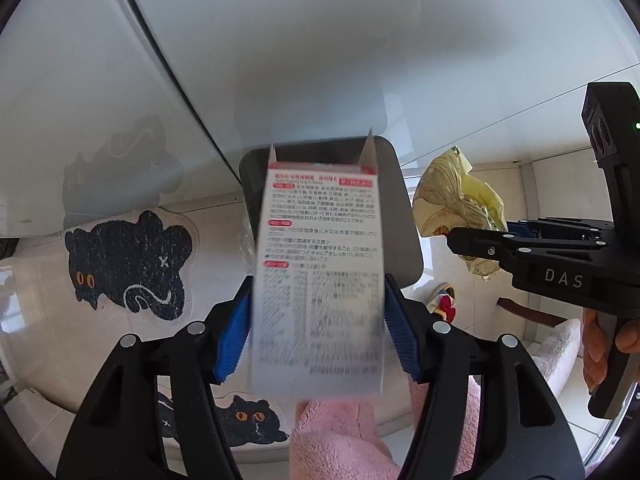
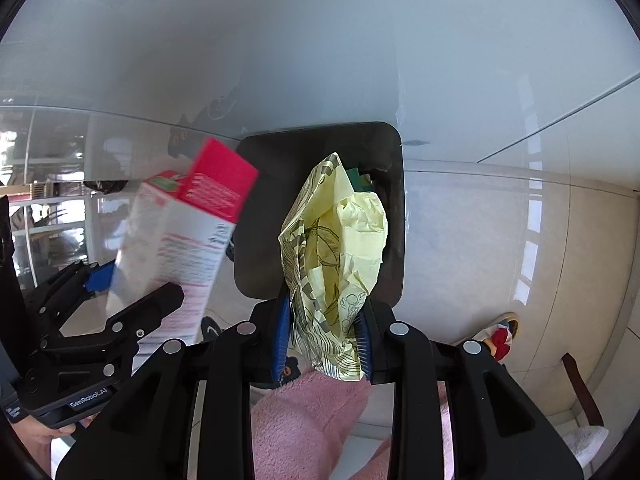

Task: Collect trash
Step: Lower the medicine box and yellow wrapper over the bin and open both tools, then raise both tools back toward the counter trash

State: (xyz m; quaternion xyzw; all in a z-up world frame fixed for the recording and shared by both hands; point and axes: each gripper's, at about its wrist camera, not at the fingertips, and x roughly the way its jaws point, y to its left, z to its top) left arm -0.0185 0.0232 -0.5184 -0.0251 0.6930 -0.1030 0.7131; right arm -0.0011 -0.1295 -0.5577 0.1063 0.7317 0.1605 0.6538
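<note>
A white and red carton (image 1: pixel 318 280) printed with small text stands between the blue pads of my left gripper (image 1: pixel 318 282), directly above the dark bin (image 1: pixel 404 240). The carton looks smeared while the fingers are sharp, and thin gaps show beside its lower sides, so the pads do not seem to press it. In the right wrist view the carton (image 2: pixel 180 240) tilts toward the bin (image 2: pixel 272 168), with the left gripper (image 2: pixel 132 280) below it. My right gripper (image 2: pixel 325 302) is shut on a crumpled yellow leaf-print wrapper (image 2: pixel 340 240) over the bin's mouth. That wrapper (image 1: pixel 456 200) also shows right of the bin.
The bin stands on a pale tiled floor against a glossy white cabinet front (image 1: pixel 300 60). Two black cat mats (image 1: pixel 128 264) (image 1: pixel 248 420) lie to the left. A person's pink fleece clothing (image 2: pixel 304 420) fills the bottom, with a colourful slipper (image 2: pixel 500 340) and a dark wooden leg (image 2: pixel 580 388) at the right.
</note>
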